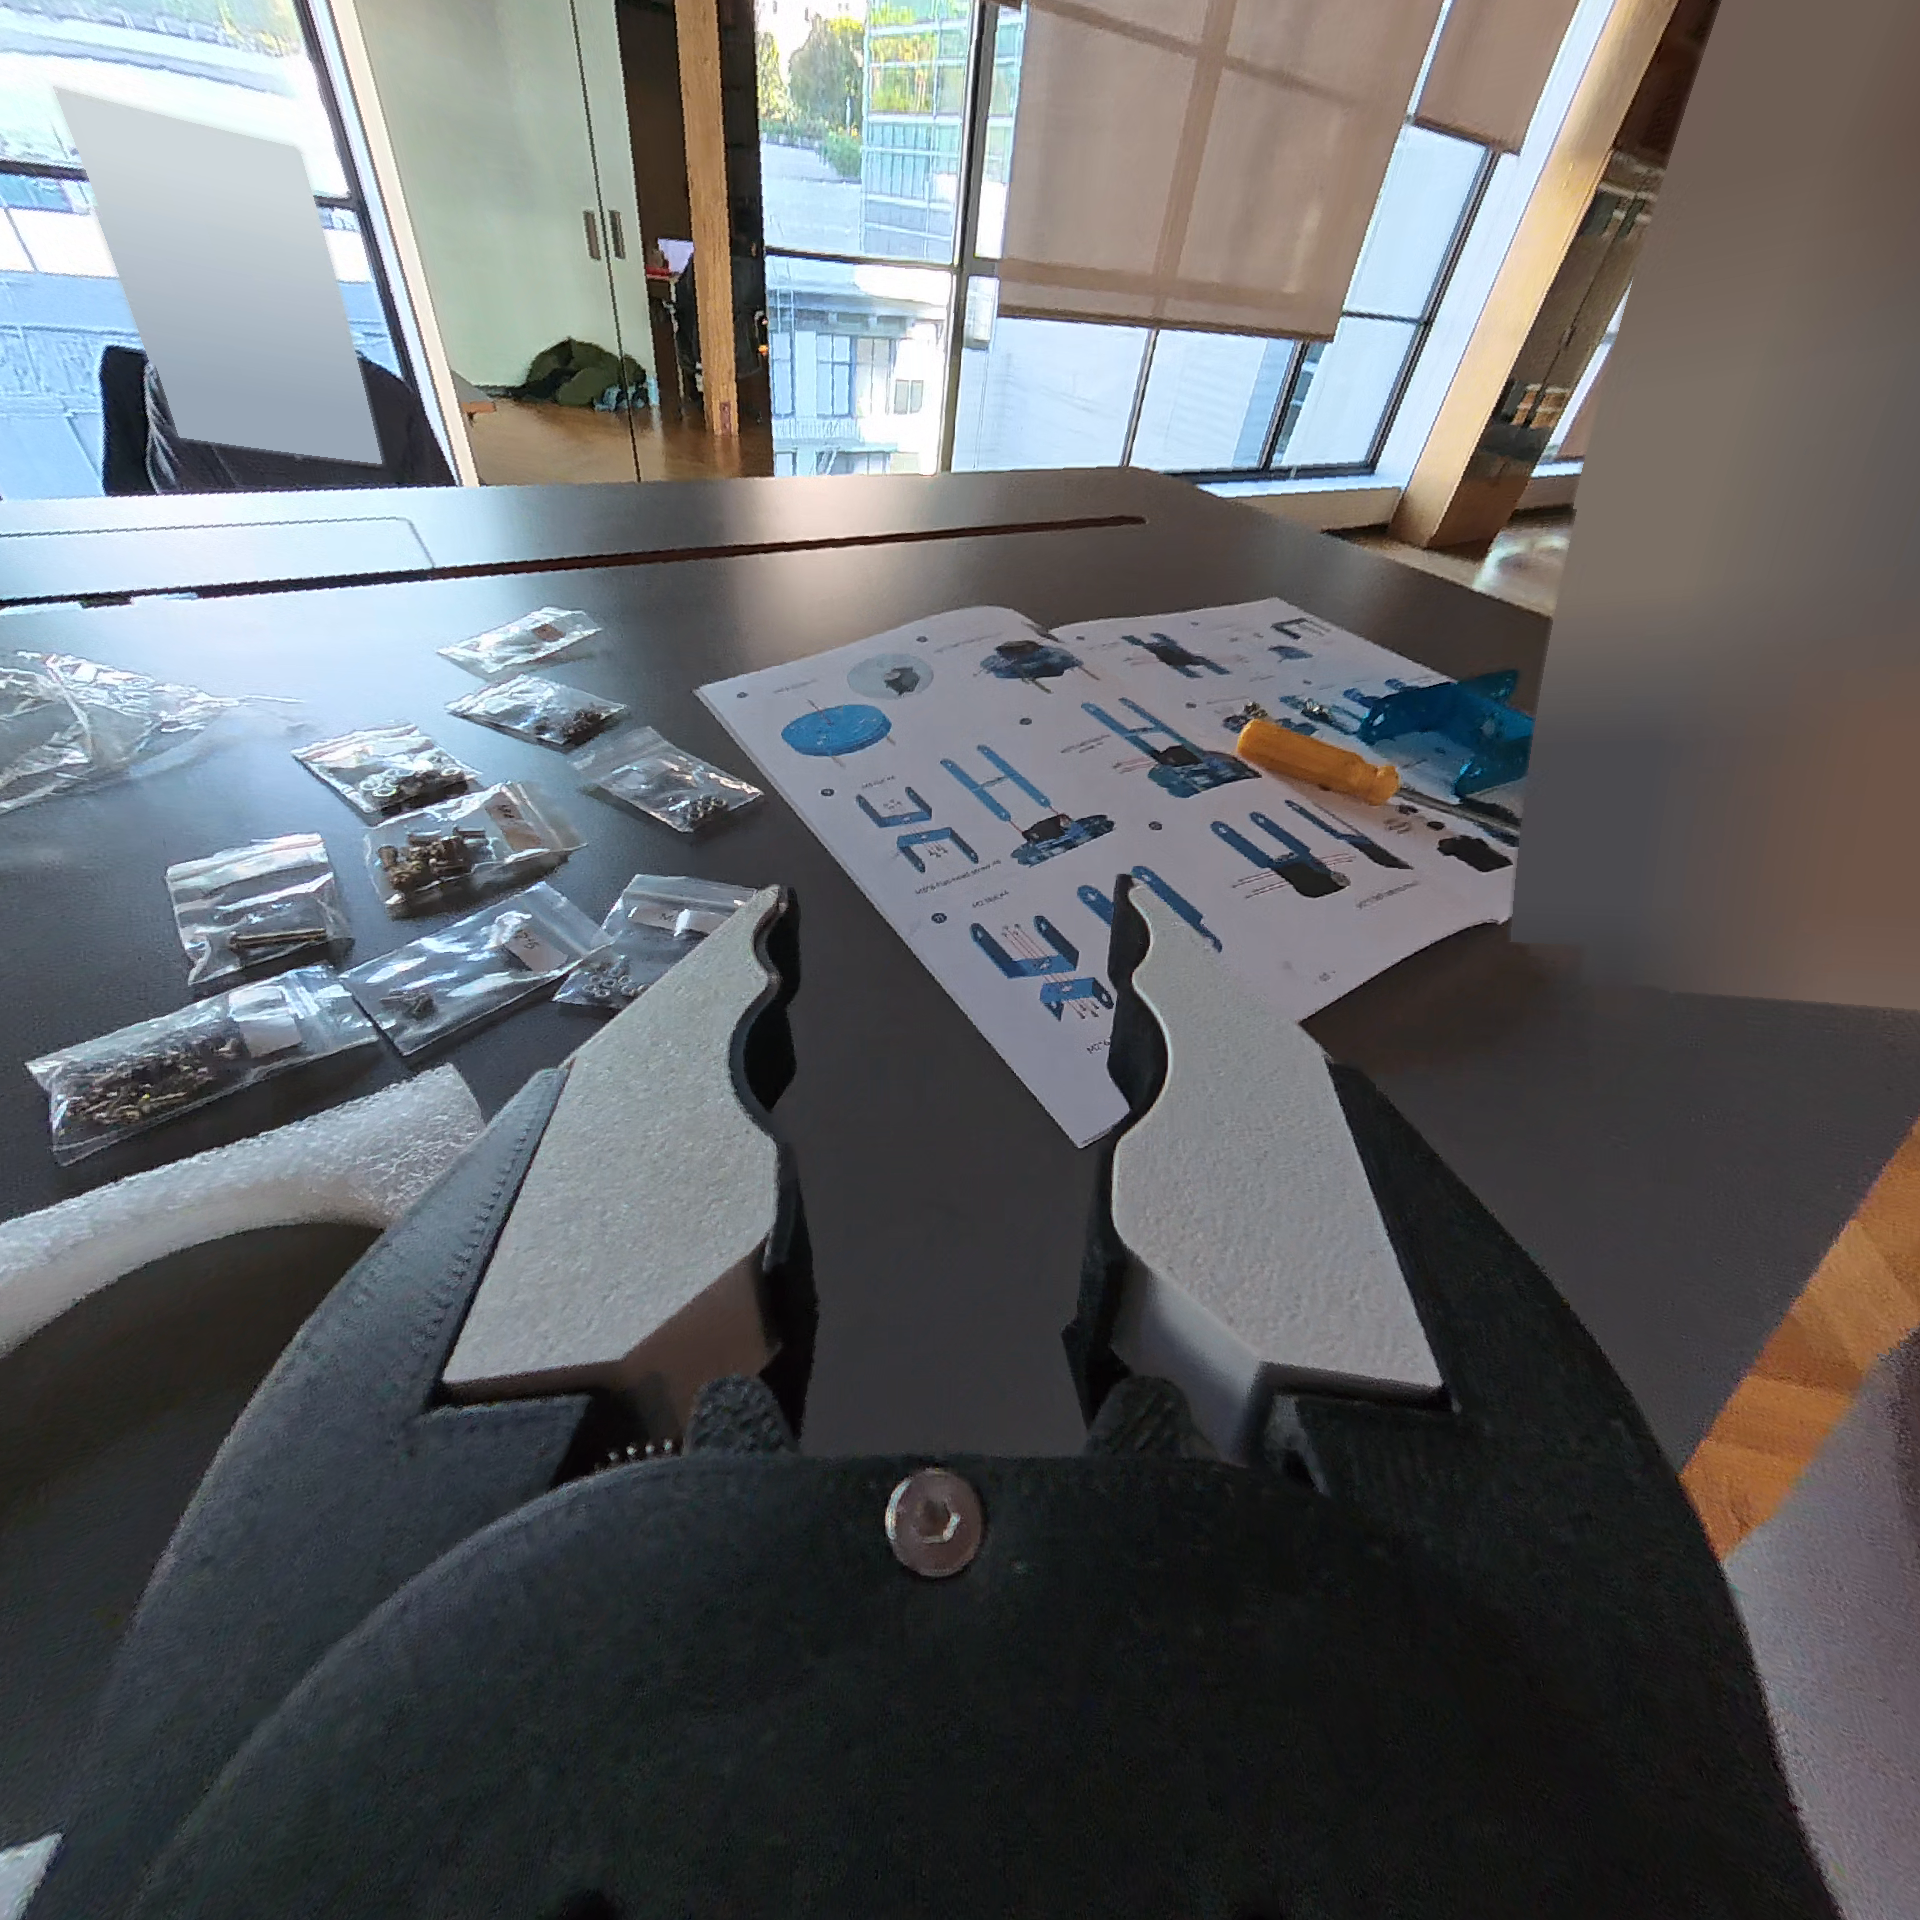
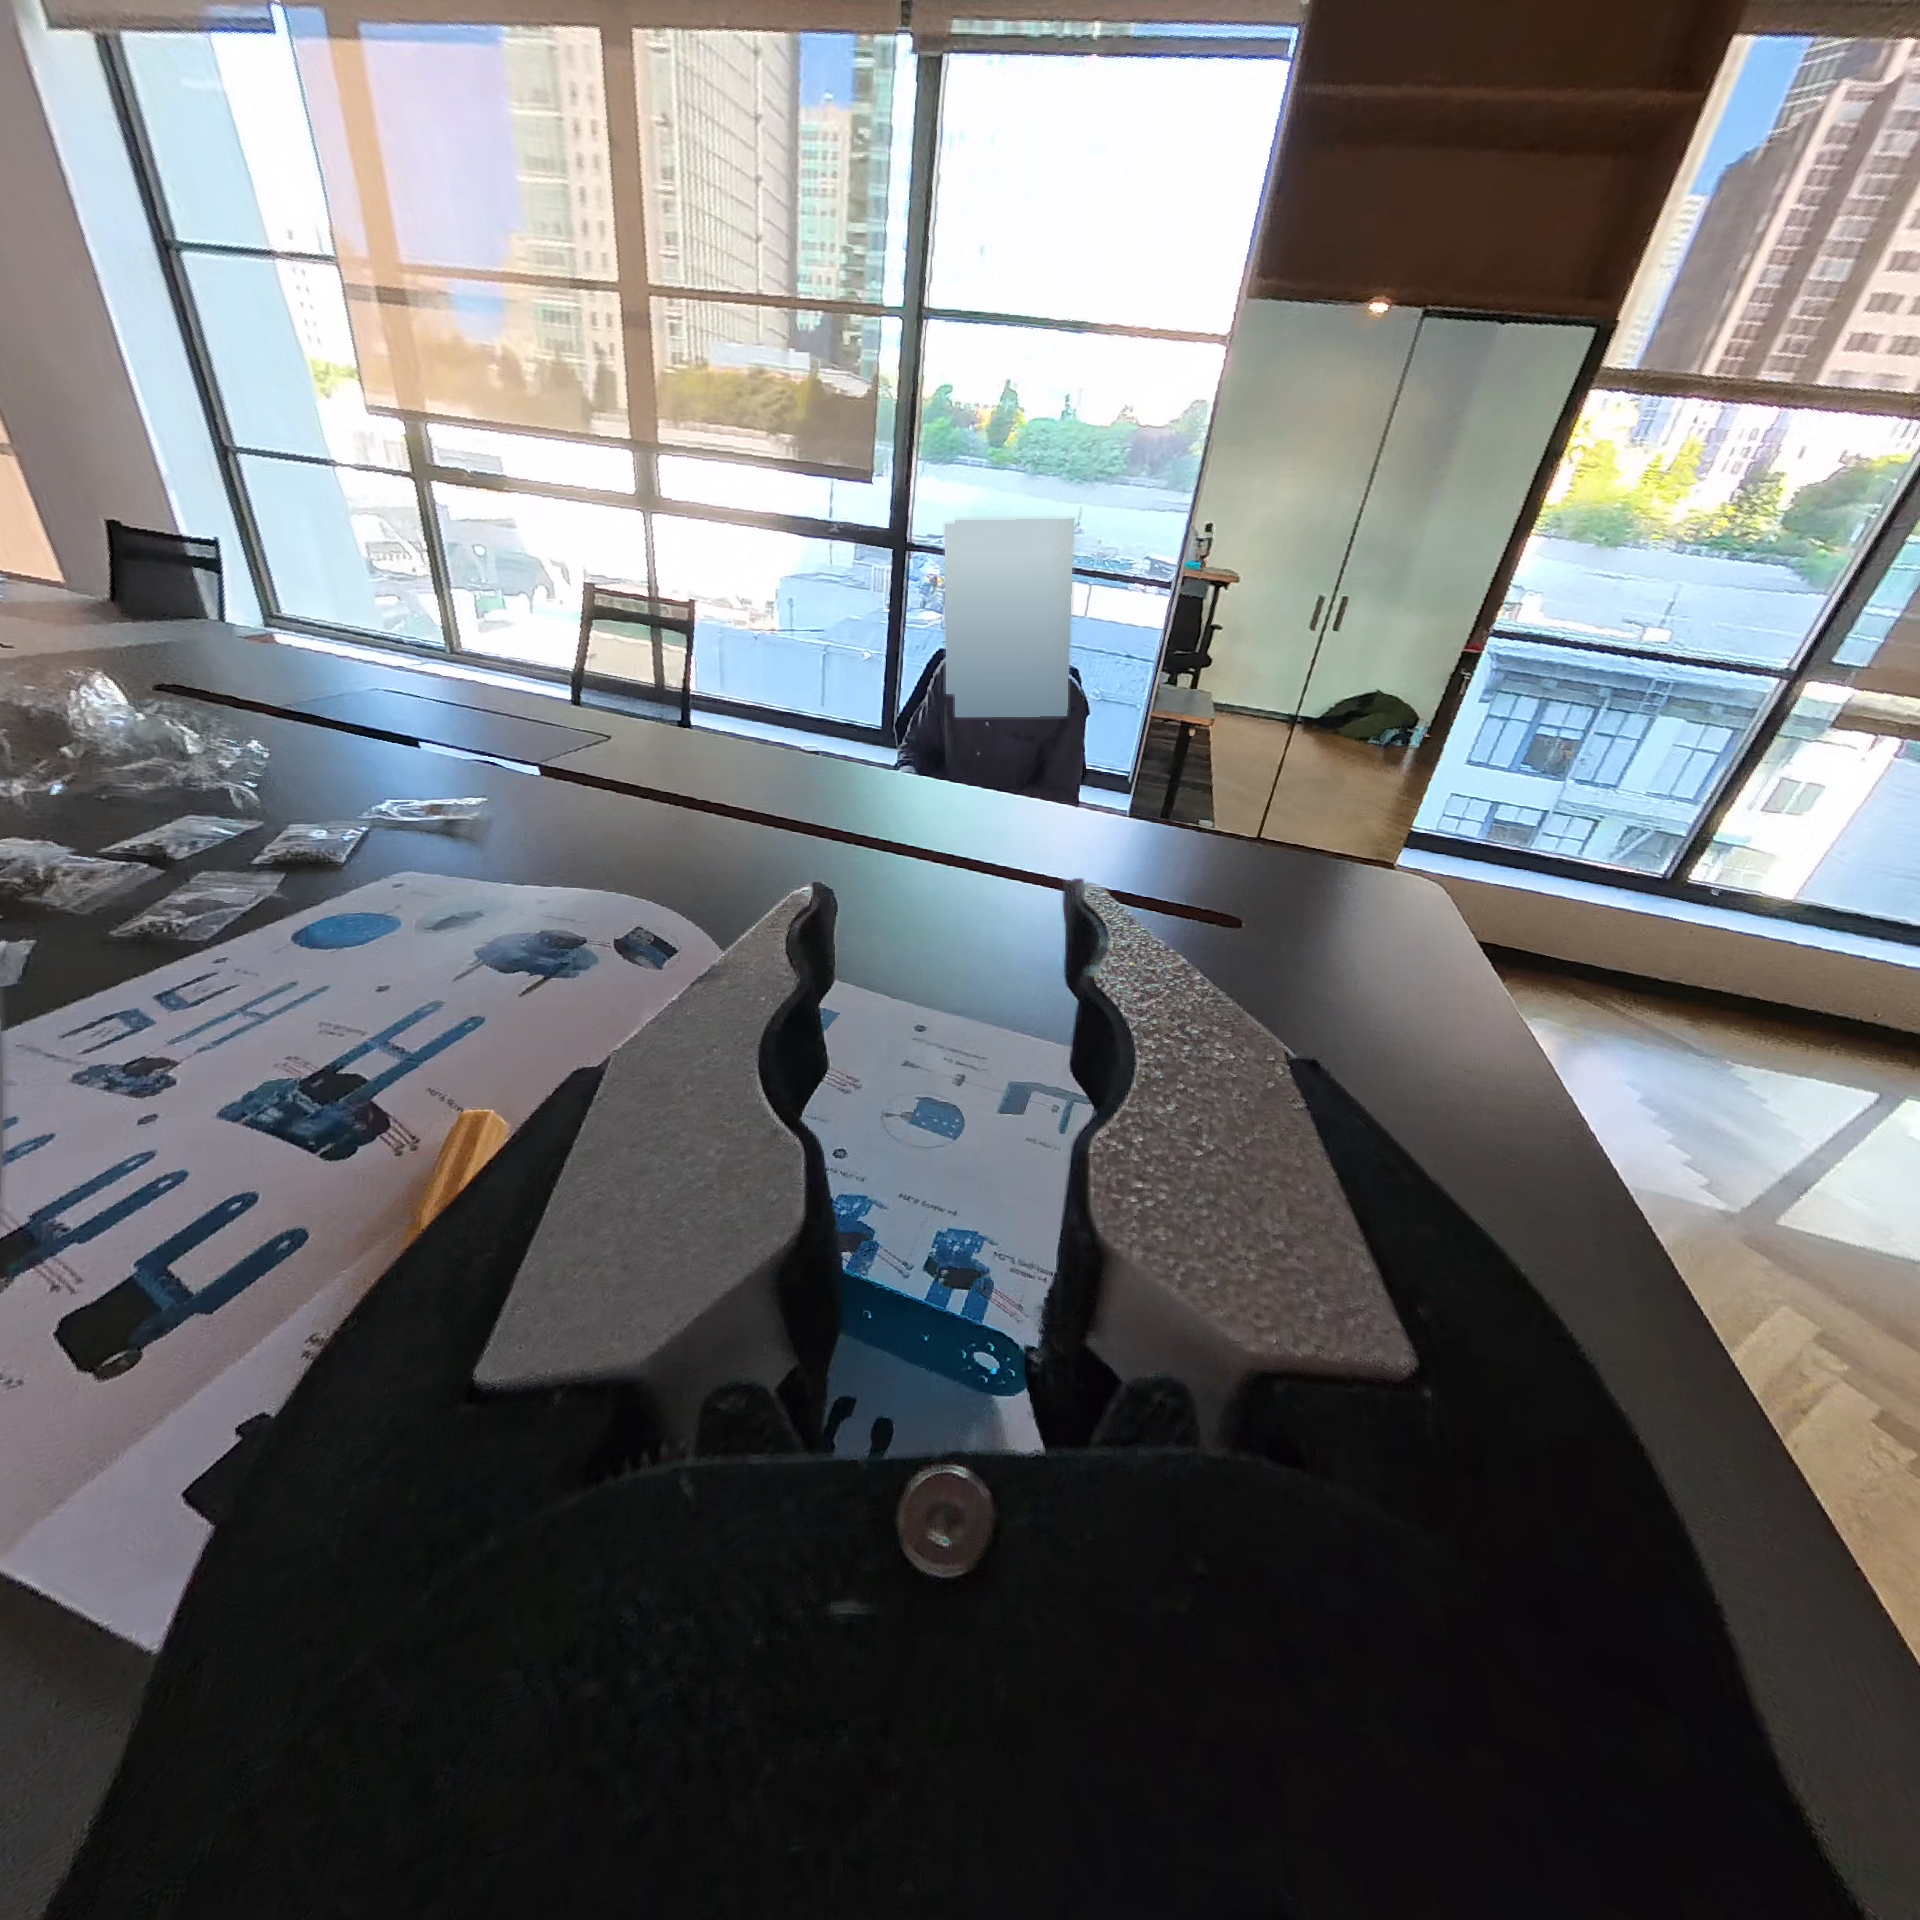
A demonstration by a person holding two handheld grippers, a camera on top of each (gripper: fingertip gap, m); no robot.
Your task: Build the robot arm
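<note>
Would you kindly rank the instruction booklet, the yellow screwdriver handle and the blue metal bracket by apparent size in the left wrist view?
1. Instruction booklet, clearly largest.
2 and 3. Blue metal bracket and yellow screwdriver handle look similar; the bracket is partly cut off by a blurred patch, so I will not rank them.

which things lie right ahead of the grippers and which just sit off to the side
Ahead of left gripper, right gripper:
white instruction booklet with blue diagrams, blue perforated metal bracket, yellow-handled screwdriver

Off to the side:
small clear bags of screws, white foam piece, crumpled clear plastic
</note>
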